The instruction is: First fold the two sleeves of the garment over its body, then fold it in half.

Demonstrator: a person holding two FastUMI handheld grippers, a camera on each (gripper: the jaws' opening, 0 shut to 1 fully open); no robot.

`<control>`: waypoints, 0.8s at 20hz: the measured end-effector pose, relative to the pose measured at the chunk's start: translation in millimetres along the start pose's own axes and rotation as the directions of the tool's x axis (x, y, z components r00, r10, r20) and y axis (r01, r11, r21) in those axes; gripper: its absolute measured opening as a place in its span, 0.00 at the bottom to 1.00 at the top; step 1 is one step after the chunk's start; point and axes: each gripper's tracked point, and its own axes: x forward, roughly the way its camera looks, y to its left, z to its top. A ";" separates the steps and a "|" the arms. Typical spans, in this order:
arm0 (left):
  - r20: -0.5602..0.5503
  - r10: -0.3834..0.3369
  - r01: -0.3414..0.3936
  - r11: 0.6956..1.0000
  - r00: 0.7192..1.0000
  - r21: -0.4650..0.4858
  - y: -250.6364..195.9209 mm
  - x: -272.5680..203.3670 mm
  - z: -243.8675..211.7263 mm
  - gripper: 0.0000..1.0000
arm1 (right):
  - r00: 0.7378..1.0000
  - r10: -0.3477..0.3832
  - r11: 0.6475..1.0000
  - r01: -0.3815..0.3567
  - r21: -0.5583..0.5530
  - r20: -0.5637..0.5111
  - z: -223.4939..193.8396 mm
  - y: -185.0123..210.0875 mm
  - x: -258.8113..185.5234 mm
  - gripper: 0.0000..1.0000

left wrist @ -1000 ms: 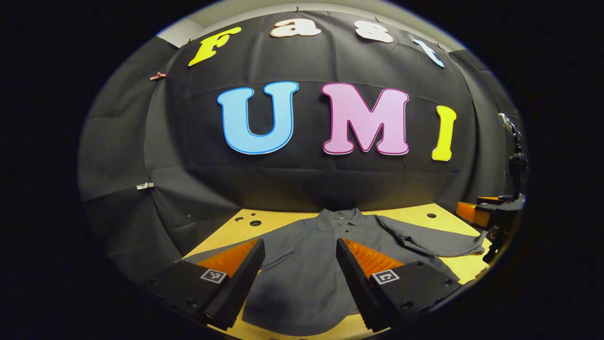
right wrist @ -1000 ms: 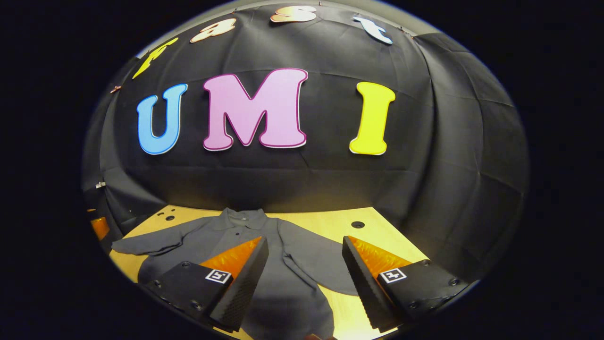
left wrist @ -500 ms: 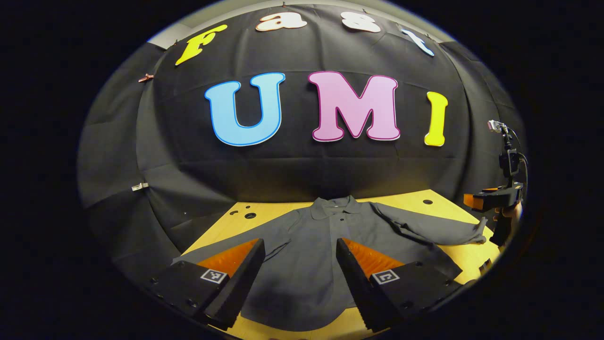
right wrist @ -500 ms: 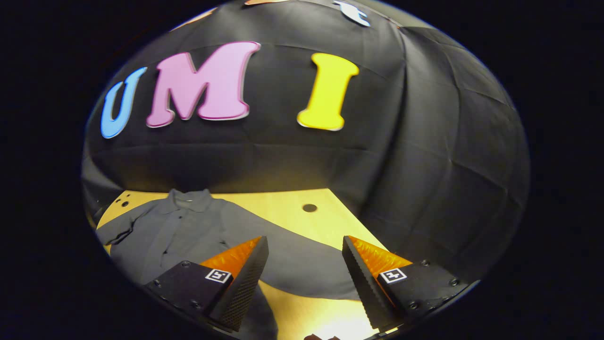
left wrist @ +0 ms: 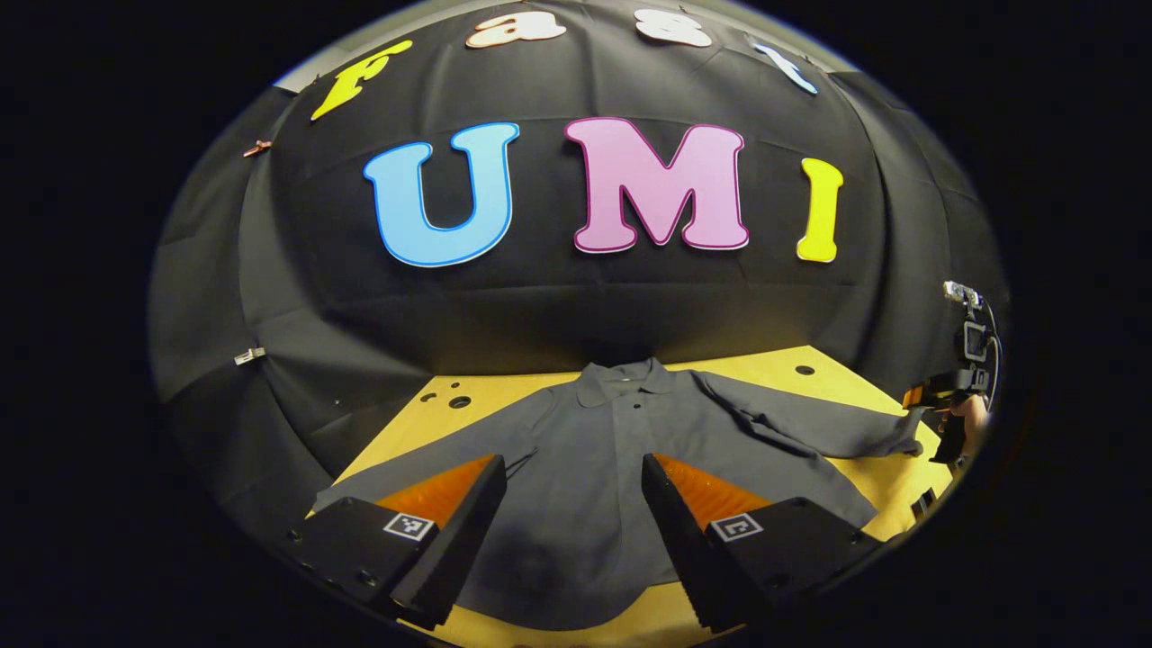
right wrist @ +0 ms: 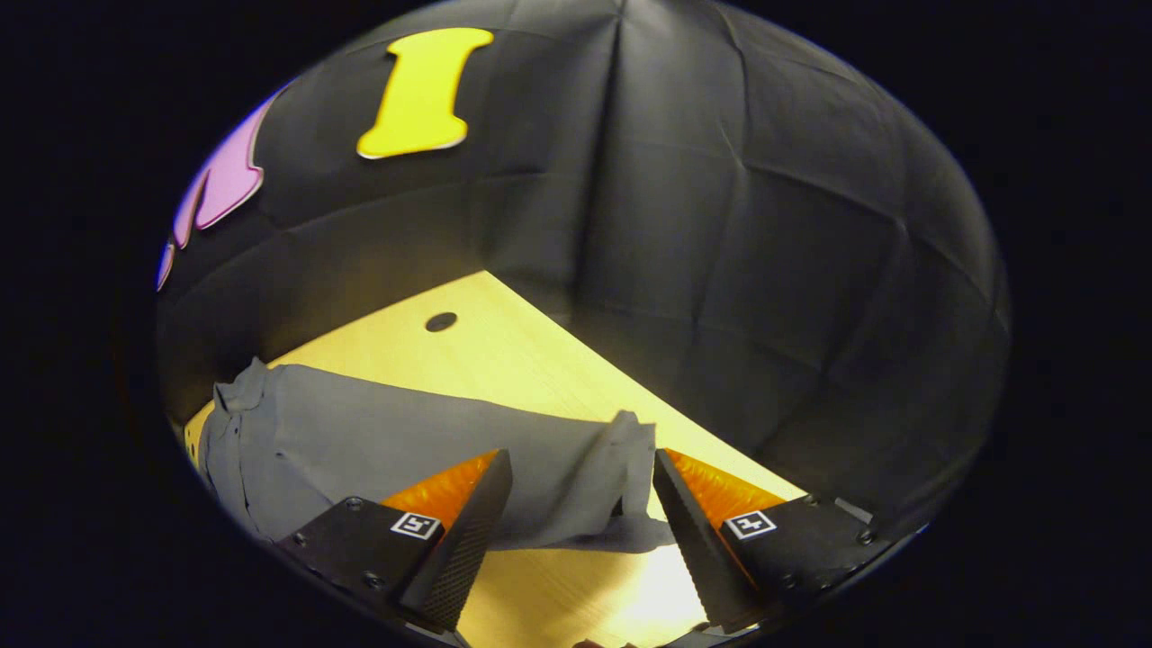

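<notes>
A grey long-sleeved shirt (left wrist: pixel 594 468) lies flat on the wooden table (left wrist: pixel 414 432), collar (left wrist: pixel 623 382) toward the back wall and both sleeves spread out. My left gripper (left wrist: pixel 567 513) is open above the shirt's lower body, holding nothing. In the right gripper view the shirt's right sleeve (right wrist: pixel 405 441) runs across the table to its cuff (right wrist: pixel 621 468), whose edge is curled up. My right gripper (right wrist: pixel 580 513) is open, and the cuff lies between its fingers, untouched. The left gripper view also catches the right gripper (left wrist: pixel 940 396) far off by that sleeve end, with a hand (left wrist: pixel 972 414) behind it.
Black cloth walls close the table at the back and on both sides. Small round holes (left wrist: pixel 460 401) mark the tabletop near the back left, with another hole (right wrist: pixel 441 321) beyond the right sleeve. Bare wood (right wrist: pixel 558 585) lies in front of the cuff.
My right gripper has swung right, from over the shirt's body to the end of the right sleeve. The left gripper has shifted only slightly and stays open over the hem.
</notes>
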 end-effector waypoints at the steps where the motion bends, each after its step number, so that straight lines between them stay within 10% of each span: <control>1: -0.007 -0.005 0.005 1.000 1.000 0.001 -2.1 1.0 -1.1 0.96 | 1.000 -0.016 1.000 0.016 0.005 -0.015 -4.0 -7.7 8.4 0.98; 16: -0.060 -0.031 0.034 0.999 0.998 0.041 -20.5 -3.4 -22.2 0.98 | 0.979 -0.001 1.000 -0.004 -0.026 -0.202 -33.5 -8.4 38.9 0.96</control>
